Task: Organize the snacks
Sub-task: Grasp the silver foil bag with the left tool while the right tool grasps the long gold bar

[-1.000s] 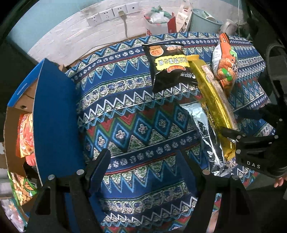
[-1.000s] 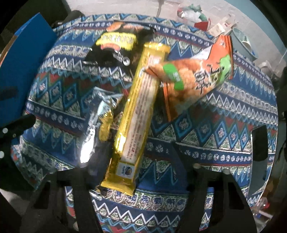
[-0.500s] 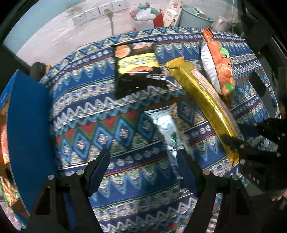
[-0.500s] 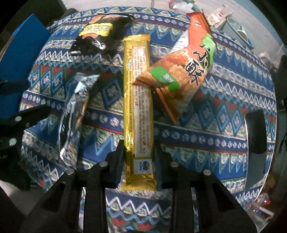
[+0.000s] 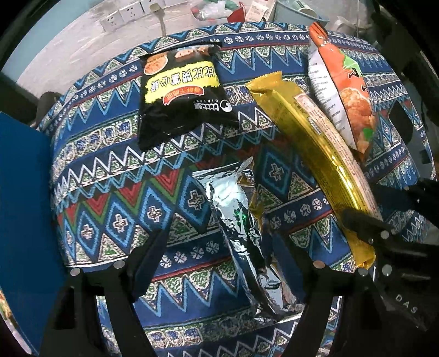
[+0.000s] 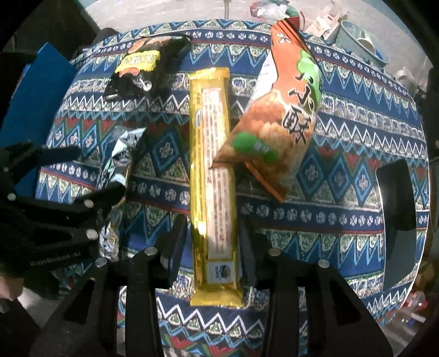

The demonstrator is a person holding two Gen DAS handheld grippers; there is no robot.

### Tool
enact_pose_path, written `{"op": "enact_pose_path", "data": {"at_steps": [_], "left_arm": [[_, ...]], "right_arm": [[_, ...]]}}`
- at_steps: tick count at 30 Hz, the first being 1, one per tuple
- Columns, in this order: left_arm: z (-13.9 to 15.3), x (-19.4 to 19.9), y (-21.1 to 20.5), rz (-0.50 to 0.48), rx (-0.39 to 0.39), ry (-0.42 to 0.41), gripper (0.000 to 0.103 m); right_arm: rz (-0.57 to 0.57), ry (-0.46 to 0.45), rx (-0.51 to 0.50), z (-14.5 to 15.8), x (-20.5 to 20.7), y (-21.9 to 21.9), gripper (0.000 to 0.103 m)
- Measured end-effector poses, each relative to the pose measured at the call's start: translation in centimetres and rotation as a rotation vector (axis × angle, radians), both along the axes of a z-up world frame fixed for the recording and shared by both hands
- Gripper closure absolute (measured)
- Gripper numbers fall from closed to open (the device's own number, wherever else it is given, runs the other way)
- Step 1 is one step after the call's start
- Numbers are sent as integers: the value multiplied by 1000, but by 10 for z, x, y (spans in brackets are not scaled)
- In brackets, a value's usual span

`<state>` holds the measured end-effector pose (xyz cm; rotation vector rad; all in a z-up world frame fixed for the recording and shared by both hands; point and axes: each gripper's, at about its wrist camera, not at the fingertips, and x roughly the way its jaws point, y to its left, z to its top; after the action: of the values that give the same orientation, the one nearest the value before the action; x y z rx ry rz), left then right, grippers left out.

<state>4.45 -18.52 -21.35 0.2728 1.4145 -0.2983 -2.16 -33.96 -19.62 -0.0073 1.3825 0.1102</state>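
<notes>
A long gold snack pack (image 6: 212, 175) lies on the patterned tablecloth (image 6: 343, 175). My right gripper (image 6: 214, 244) is shut on its near end; it also shows in the left wrist view (image 5: 321, 153). An orange snack bag (image 6: 285, 120) leans on the gold pack's right side. A silver foil pack (image 5: 247, 230) lies between my left gripper's open fingers (image 5: 219, 261), near the right finger. A black and yellow snack bag (image 5: 178, 90) lies farther back.
A blue box flap (image 5: 24, 197) stands at the left edge of the table. Wall sockets (image 5: 129, 13), a plastic bag and a grey bin (image 6: 359, 41) sit behind the table. A black flat object (image 6: 395, 197) lies at the table's right.
My right gripper closed on the gold pack's near end. My left gripper moved right and forward, so the silver foil pack now lies between its fingers.
</notes>
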Motion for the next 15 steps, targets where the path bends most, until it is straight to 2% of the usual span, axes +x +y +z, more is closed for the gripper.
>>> {"op": "enact_pose_path", "data": {"at_steps": [2, 4, 5, 7, 13, 15], "left_arm": [[-5, 0, -1, -10, -13, 3, 25], [-11, 2, -4, -22, -20, 11, 43], [-12, 0, -5, -32, -10, 2, 44], [-15, -6, -11, -59, 24, -23, 56], [-15, -12, -14, -87, 25, -45, 75], [-8, -20, 2, -81, 11, -44, 75]], "right_arm": [[5, -12, -9, 0, 5, 7, 65], [15, -26, -17, -3, 12, 13, 65], [19, -34, -22, -3, 12, 17, 65], [25, -42, -32, -6, 17, 22, 65], [32, -49, -72, -20, 34, 35, 65], [44, -57, -91, -21, 35, 42, 66]]}}
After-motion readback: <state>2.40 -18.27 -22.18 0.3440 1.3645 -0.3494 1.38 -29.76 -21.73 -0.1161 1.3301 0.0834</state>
